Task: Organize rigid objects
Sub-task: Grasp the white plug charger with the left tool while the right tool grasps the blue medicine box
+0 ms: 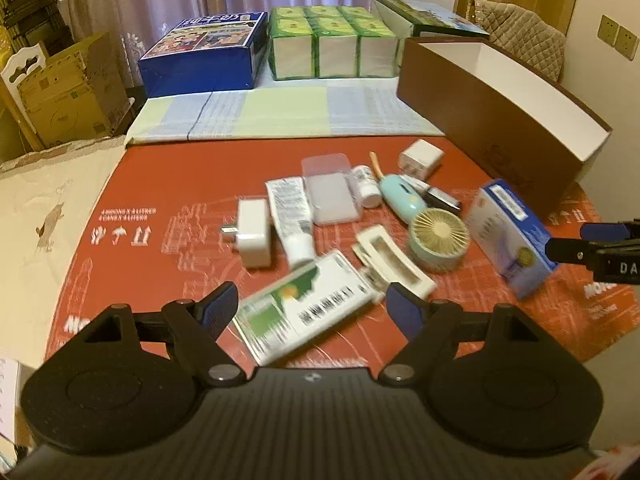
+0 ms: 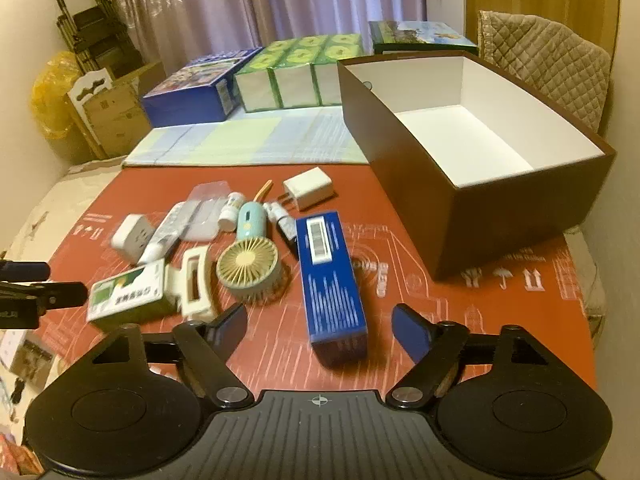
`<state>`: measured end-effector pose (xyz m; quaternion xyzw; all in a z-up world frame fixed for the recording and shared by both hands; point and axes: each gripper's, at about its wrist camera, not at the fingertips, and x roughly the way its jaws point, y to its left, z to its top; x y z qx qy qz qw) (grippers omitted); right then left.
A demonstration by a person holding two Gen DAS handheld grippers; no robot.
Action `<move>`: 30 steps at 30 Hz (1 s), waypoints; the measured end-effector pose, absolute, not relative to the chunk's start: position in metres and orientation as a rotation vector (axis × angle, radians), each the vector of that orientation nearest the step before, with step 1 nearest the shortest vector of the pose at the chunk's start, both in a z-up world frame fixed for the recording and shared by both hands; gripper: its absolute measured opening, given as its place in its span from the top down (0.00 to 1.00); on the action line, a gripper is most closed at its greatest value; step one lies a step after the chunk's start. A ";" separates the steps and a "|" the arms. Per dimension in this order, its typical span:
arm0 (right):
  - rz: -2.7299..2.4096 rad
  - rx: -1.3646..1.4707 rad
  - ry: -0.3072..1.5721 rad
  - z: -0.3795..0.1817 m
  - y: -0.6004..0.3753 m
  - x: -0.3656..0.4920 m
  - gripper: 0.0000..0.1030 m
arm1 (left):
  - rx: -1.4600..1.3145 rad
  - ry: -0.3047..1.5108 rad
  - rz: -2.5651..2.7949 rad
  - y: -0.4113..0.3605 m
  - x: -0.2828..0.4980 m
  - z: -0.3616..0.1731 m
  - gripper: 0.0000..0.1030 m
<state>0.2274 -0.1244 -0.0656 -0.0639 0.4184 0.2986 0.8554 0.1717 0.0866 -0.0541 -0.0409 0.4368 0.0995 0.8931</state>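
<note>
My left gripper [image 1: 314,310] is open and low over the red mat [image 1: 168,184]. A green-and-white carton [image 1: 304,316] lies between its blue pads, which stand apart from it. The right gripper [image 2: 320,322] is also open, its pads on either side of the near end of a blue box [image 2: 330,276] without touching it. Loose items lie in a cluster: a mint hand fan [image 2: 250,266], a cream hair claw [image 2: 194,286], a white plug adapter [image 1: 253,232], a tube [image 1: 290,216], a clear case [image 1: 330,188] and a white charger cube [image 2: 308,188].
A big brown box [image 2: 472,216] with a white, empty inside stands open at the right. Behind the mat lie a folded plaid cloth [image 1: 280,112], a blue carton [image 1: 204,56] and green tissue packs [image 1: 332,44]. A quilted chair [image 2: 548,68] stands at the far right.
</note>
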 end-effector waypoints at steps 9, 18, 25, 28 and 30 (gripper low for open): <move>0.568 -0.218 0.914 -0.094 -0.084 0.261 0.40 | -0.058 0.900 0.191 0.126 0.198 -0.071 0.29; 0.499 -0.255 0.950 -0.112 -0.070 0.266 0.65 | -0.030 0.925 0.148 0.149 0.220 -0.093 0.43; 0.411 -0.249 0.952 -0.111 -0.079 0.261 0.65 | 0.012 0.942 0.111 0.156 0.245 -0.110 0.57; 0.388 -0.242 0.959 -0.110 -0.084 0.261 0.65 | 0.028 0.946 0.111 0.158 0.254 -0.116 0.60; 0.383 -0.232 0.966 -0.109 -0.088 0.261 0.65 | 0.037 0.951 0.111 0.158 0.259 -0.119 0.62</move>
